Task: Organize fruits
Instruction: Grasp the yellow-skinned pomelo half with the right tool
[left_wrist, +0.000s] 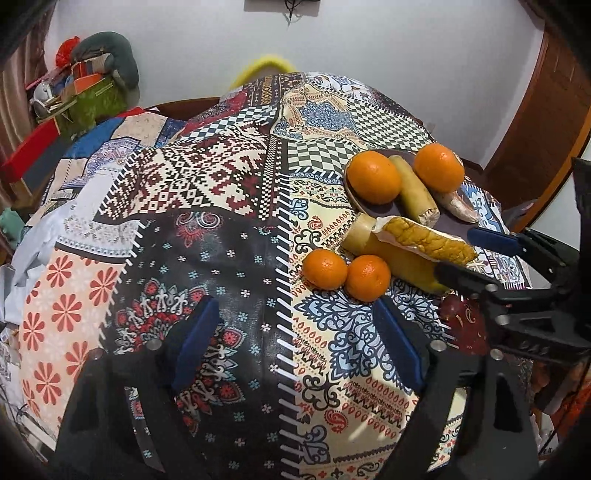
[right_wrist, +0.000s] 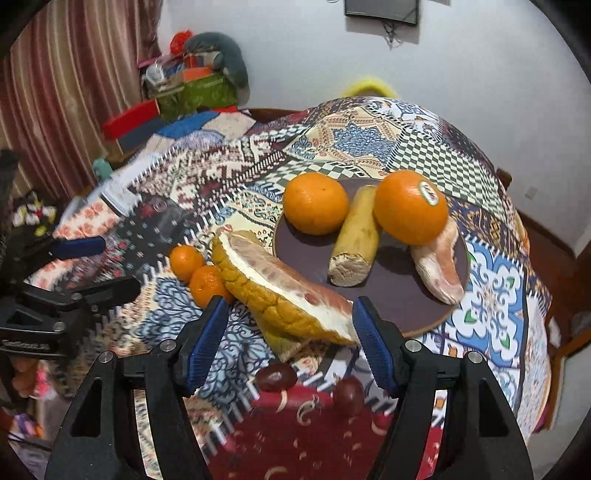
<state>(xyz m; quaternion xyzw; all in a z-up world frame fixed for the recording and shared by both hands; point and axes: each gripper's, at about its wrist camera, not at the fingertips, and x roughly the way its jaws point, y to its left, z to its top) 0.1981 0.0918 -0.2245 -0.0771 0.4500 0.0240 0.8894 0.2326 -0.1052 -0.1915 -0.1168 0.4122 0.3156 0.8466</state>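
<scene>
A round brown plate (right_wrist: 399, 295) holds two large oranges (right_wrist: 316, 203) (right_wrist: 410, 206), a cut banana piece (right_wrist: 356, 238) and a peeled pomelo segment (right_wrist: 441, 262). A pomelo wedge with yellow rind (right_wrist: 280, 291) lies between the open fingers of my right gripper (right_wrist: 290, 338), partly over the plate's edge; I cannot tell if the pads touch it. Two small tangerines (right_wrist: 197, 271) sit left of it. Two dark red grapes (right_wrist: 275, 376) lie near my right gripper. My left gripper (left_wrist: 295, 347) is open and empty over the patterned cloth, below the tangerines (left_wrist: 345, 273).
A patchwork cloth (left_wrist: 207, 206) covers the table. A banana piece (left_wrist: 391, 251) lies under the wedge. Boxes and clutter (left_wrist: 74, 92) stand at the far left by a curtain. A white wall is behind and a wooden door frame (left_wrist: 546, 110) at right.
</scene>
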